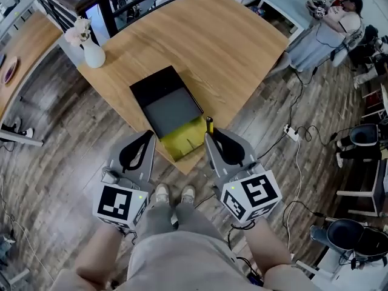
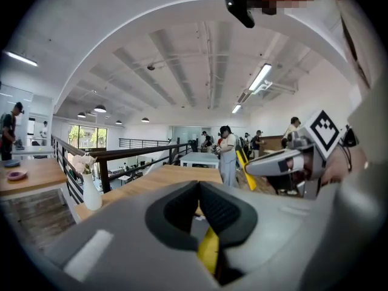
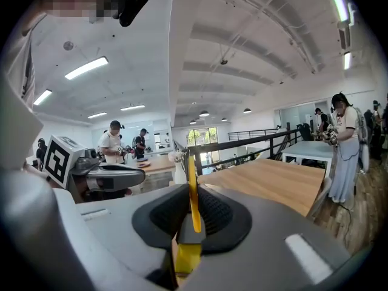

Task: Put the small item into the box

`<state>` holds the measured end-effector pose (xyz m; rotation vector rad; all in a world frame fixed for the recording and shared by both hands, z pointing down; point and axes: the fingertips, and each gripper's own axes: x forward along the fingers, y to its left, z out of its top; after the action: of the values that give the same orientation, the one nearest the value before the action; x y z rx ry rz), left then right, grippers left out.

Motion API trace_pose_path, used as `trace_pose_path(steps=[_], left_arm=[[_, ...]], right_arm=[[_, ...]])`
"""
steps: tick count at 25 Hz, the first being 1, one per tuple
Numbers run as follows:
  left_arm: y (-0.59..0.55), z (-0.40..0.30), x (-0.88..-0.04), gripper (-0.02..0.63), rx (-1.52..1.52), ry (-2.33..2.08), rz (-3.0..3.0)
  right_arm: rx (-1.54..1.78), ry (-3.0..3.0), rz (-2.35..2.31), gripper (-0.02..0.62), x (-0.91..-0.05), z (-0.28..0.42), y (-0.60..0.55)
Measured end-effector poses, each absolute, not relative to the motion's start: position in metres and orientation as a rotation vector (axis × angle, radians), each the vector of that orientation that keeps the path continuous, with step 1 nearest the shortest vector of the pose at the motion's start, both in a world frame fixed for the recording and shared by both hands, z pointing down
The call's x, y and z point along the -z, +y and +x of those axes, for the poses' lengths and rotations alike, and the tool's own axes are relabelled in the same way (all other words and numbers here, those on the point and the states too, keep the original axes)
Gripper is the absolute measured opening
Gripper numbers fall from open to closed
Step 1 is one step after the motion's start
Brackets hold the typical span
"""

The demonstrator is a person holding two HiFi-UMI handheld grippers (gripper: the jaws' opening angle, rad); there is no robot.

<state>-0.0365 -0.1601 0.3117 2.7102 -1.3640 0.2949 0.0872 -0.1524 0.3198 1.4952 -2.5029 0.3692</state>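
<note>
Transport step: at mid-frame the right gripper (image 1: 213, 139), clamped on a thin yellow strip (image 1: 210, 125), hovers beside the open black box (image 1: 156, 85), and next needs to shift left over it and release, while the left gripper (image 1: 147, 139) sits closed and empty.

Only the dark tip and a short yellow length of the small item (image 1: 209, 125) show in the head view; the rest is buried between the jaws of the right gripper (image 1: 210, 137). The box (image 1: 173, 111) has its near yellow end partly covered by the 2 grippers. Under the meeting jaws of the left gripper (image 2: 199, 188), a yellow sliver (image 2: 209, 250) shows through the gap, too little to tell what it is. A plate (image 1: 10, 70) is cut by the left edge, the person's forearms (image 1: 97, 259) by the bottom edge. The distant people (image 2: 229, 153) are too small to tell what they hold
</note>
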Motion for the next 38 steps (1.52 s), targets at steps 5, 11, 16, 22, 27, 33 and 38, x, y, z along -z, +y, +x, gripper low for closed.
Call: trace_pose_path(steps=[5, 11, 16, 22, 27, 33, 38], left_arm=[[-0.174, -0.034, -0.341, 0.003, -0.357, -1.328, 2.664], [-0.184, -0.038, -0.384, 0.003, -0.436, -1.292, 2.608], [-0.2, -0.035, -0.414, 0.003, -0.462, -1.262, 2.571], [-0.209, -0.035, -0.447, 0.003, -0.493, -1.215, 2.515], [-0.215, -0.034, -0.474, 0.003, -0.513, -1.192, 2.469], [-0.219, -0.034, -0.504, 0.003, -0.549, -1.172, 2.42], [-0.219, -0.038, -0.524, 0.003, -0.567, -1.167, 2.383]], right_arm=[[-0.416, -2.468, 1.429, 0.046, -0.352, 0.083, -0.173], [-0.476, -2.417, 1.338, 0.046, -0.401, 0.069, -0.182], [-0.523, -2.371, 1.265, 0.046, -0.441, 0.062, -0.195], [-0.565, -2.311, 1.178, 0.046, -0.485, 0.055, -0.206], [-0.599, -2.293, 1.087, 0.046, -0.514, 0.045, -0.212], [-0.624, -2.25, 1.002, 0.046, -0.548, 0.039, -0.215], [-0.588, -2.212, 0.92, 0.046, -0.571, 0.035, -0.214]])
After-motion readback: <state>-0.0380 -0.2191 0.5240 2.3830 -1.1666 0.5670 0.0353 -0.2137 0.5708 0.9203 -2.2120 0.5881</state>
